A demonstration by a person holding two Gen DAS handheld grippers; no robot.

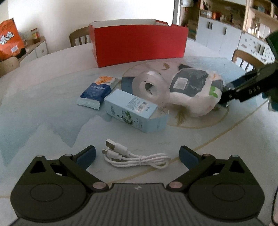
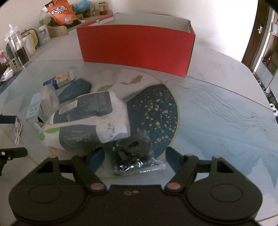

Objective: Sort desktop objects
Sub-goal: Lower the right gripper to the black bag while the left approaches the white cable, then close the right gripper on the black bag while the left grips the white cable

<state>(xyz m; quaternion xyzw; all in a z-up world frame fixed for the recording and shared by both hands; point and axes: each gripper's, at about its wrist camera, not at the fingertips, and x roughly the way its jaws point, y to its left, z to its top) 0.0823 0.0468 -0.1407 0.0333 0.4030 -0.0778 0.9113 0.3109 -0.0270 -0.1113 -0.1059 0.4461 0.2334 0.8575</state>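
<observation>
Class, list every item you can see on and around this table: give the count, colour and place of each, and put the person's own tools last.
Box: one, red, open-topped, far side of table.
Tissue packet: one, blue and white, left of the tape.
Carton: one, pale blue, lying in front of the tape.
Tape roll: one, clear, table centre.
Soft pack: one, white and dark grey, right of the tape.
Dark packet: one, black in clear wrap, between the right tool's fingers.
Cable: one, white, coiled, between the left tool's fingers.
Snack bag: one, orange, side counter.
Left tool: black, blue pads, open.
Right tool: black, blue pads, open.
</observation>
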